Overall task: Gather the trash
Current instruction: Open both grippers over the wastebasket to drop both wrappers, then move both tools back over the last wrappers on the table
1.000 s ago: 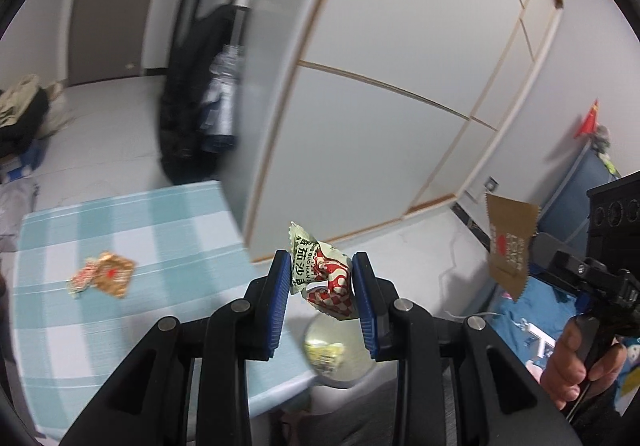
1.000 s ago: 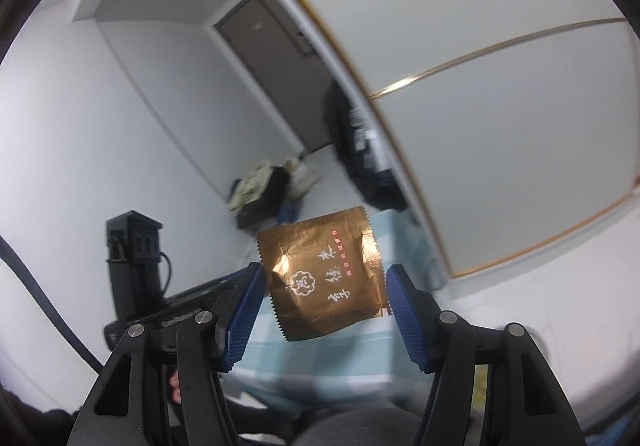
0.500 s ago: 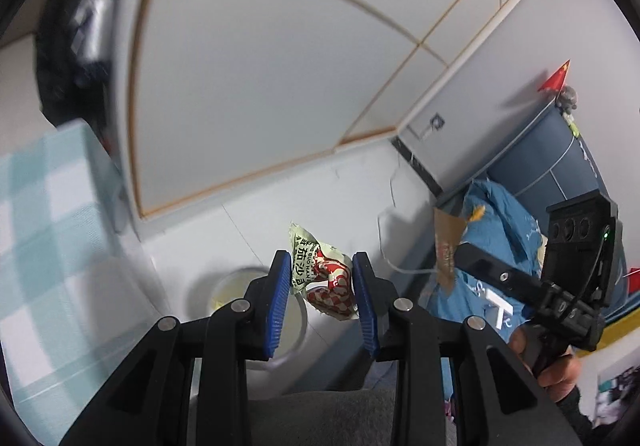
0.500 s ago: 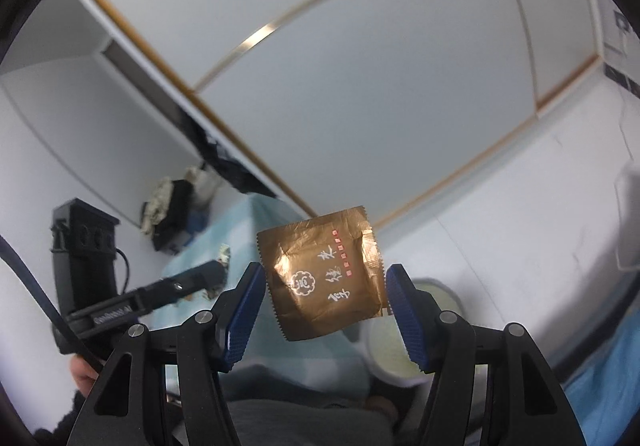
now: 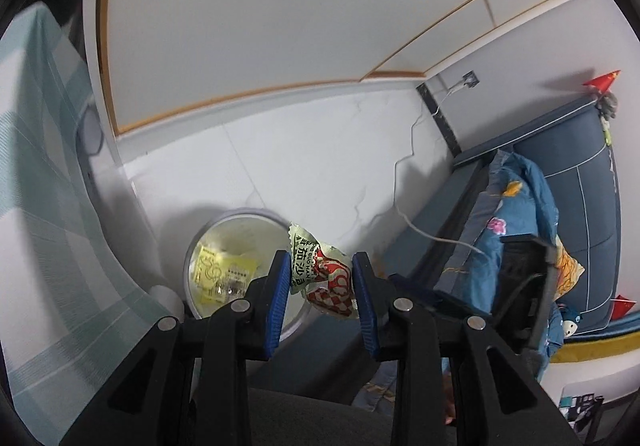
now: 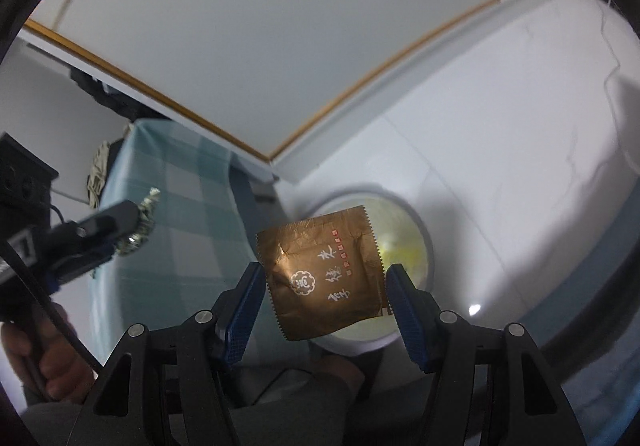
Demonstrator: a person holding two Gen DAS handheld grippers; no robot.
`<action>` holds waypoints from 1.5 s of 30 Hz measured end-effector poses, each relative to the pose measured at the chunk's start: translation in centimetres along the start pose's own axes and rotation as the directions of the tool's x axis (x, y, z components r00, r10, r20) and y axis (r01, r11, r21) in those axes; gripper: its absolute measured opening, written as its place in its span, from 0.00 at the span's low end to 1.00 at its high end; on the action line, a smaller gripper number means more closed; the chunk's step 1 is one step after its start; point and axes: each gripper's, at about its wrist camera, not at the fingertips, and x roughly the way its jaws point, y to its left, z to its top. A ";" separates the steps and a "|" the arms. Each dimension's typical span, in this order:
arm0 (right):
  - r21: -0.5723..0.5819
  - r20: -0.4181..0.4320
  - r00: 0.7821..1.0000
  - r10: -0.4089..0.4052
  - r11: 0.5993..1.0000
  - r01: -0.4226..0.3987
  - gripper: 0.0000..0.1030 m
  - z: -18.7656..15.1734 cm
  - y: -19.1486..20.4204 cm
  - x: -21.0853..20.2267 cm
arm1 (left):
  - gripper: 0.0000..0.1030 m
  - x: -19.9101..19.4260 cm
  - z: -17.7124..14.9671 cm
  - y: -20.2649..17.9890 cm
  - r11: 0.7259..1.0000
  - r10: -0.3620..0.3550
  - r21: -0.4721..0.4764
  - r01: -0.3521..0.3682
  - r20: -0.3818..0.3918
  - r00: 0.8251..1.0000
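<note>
My left gripper (image 5: 320, 286) is shut on a crumpled green, red and white snack wrapper (image 5: 322, 278), held above the right rim of a round white trash bin (image 5: 236, 230) on the floor. Yellow wrappers (image 5: 218, 274) lie inside the bin. My right gripper (image 6: 324, 294) is shut on a flat brown foil wrapper (image 6: 324, 278), held over the same bin (image 6: 424, 234). The left gripper also shows at the left of the right wrist view (image 6: 132, 222), with its wrapper in it.
A table with a teal checked cloth (image 5: 44, 182) stands left of the bin, also in the right wrist view (image 6: 176, 198). A white cabinet wall (image 5: 260, 26) is behind. A blue bed with bedding (image 5: 532, 214) and a white cable (image 5: 404, 186) are at the right.
Both grippers have swung away from the table and down towards the floor bin, each still holding its wrapper. The bin is now larger and nearer in both views.
</note>
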 end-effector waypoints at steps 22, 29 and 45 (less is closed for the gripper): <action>0.009 -0.122 0.991 -0.061 0.998 0.062 0.82 -1.9 -2.0 6.1 | 0.26 6.8 0.9 1.7 0.998 0.036 -0.039 -0.044 -0.199 0.979; 0.056 -0.031 0.995 -0.099 0.993 0.100 0.88 -2.5 -3.2 1.7 | 0.26 8.4 0.6 1.6 0.994 0.098 -0.025 -0.108 -0.263 0.960; 0.060 0.037 0.994 -0.107 0.993 0.104 0.88 -2.8 -2.3 0.0 | 0.62 6.8 -0.2 1.4 0.991 0.133 0.006 -0.136 -0.263 0.955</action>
